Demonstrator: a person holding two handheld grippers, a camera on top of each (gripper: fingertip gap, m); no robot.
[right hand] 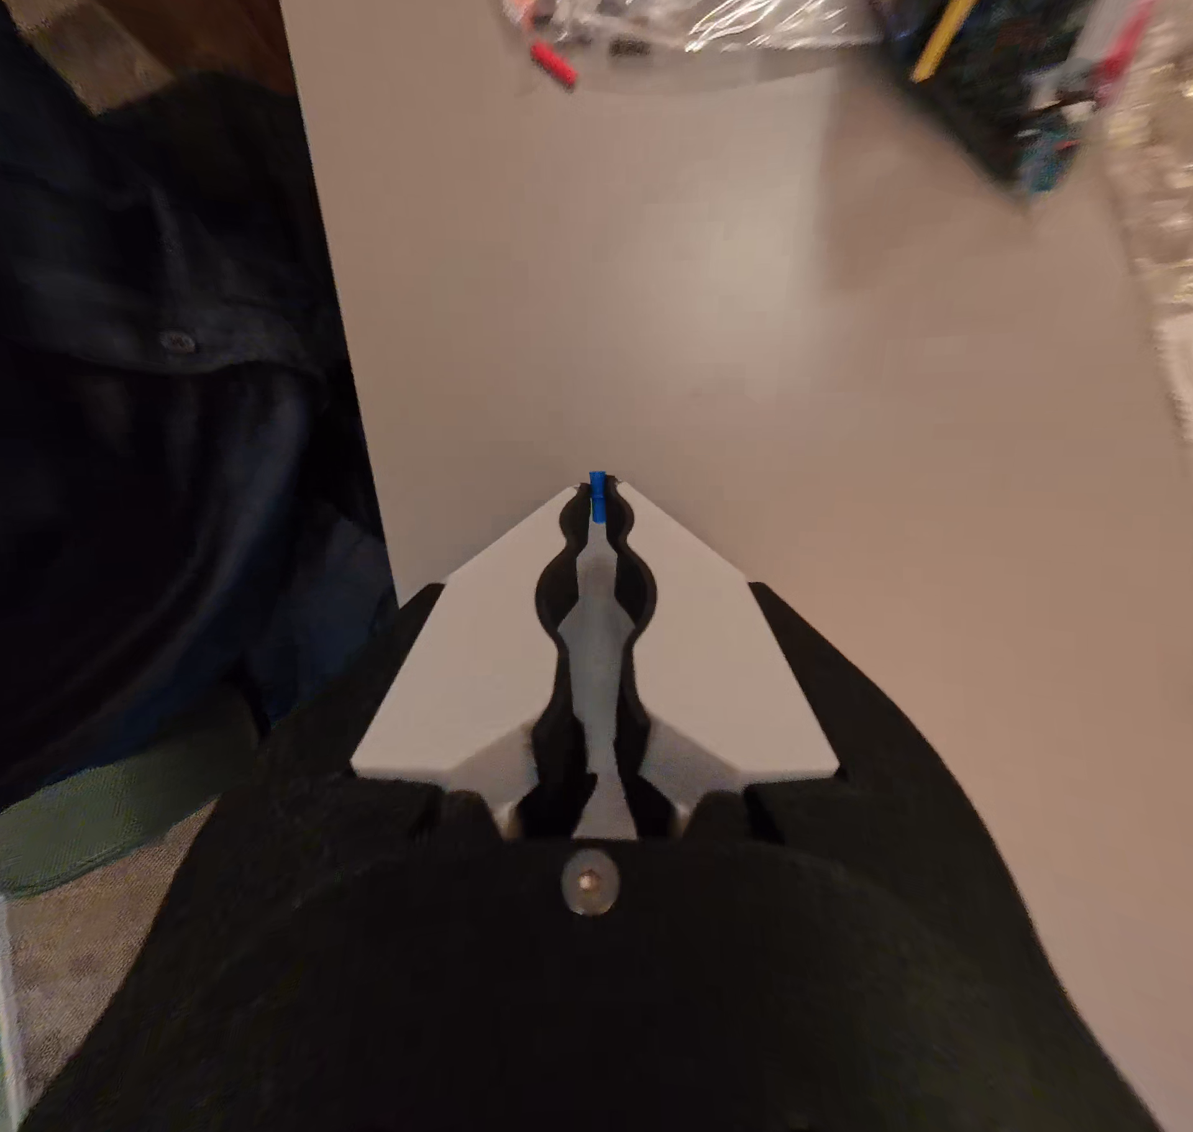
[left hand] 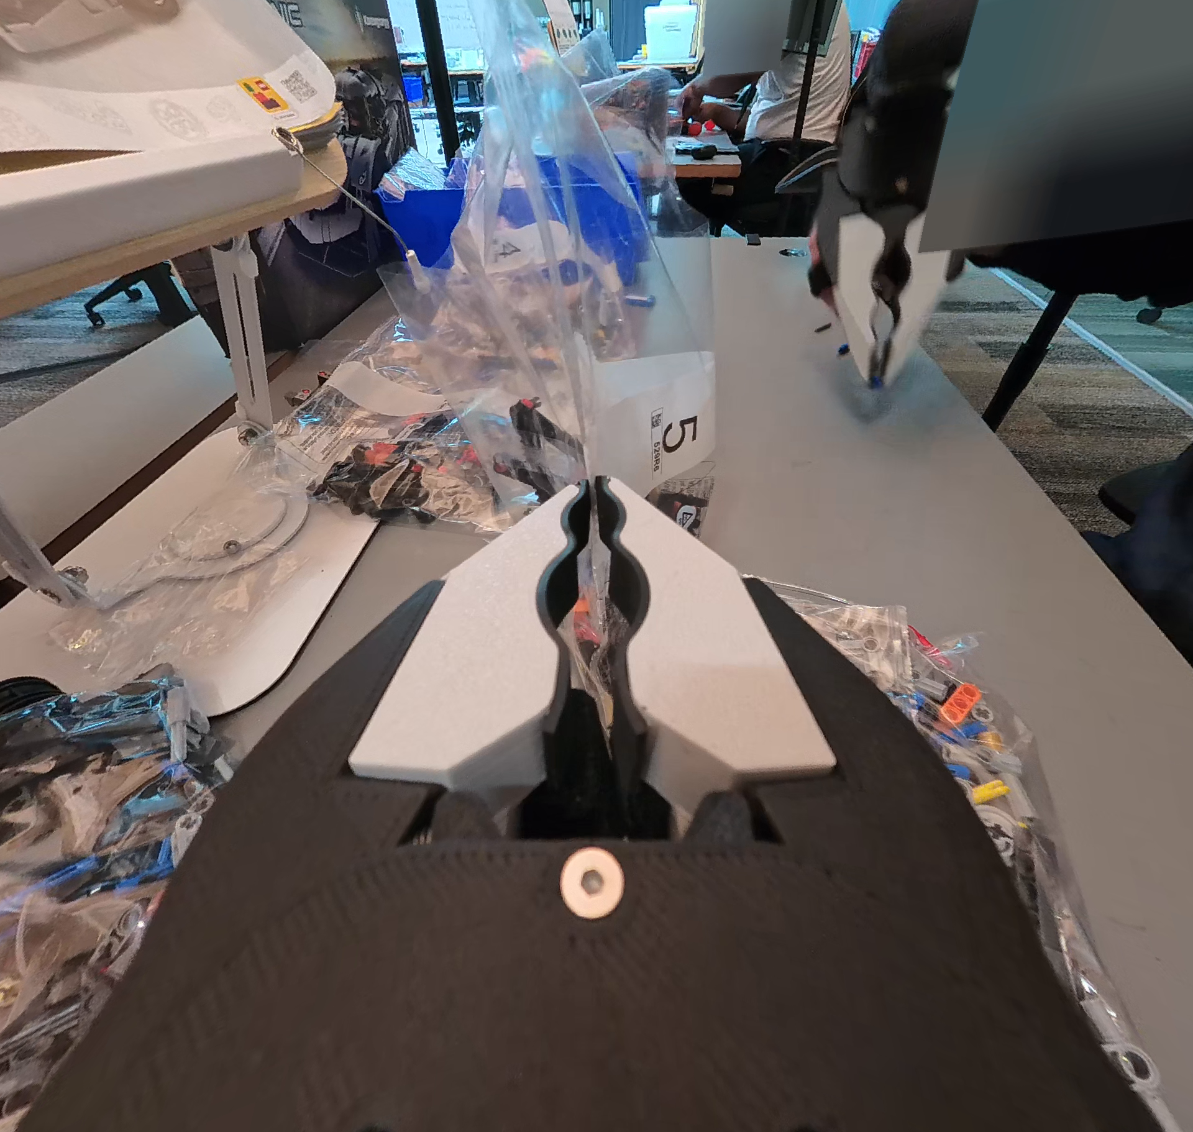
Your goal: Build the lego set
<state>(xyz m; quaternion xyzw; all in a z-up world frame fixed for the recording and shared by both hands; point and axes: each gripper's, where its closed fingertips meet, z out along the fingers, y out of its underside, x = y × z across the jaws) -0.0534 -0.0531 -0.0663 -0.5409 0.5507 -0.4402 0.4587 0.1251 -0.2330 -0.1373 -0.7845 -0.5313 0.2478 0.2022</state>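
The right tool pinches a blue pin lengthwise, tip-forward, over the surface; the left tool clamps a bag.

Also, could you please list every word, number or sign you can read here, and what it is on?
I won't copy writing out; here is where it stands.
White label by the clear bag held by the left tool: large print.
Yellow sticker on white box: small.
Dark banner: blurred.
Right wrist view, blue peg included: none.
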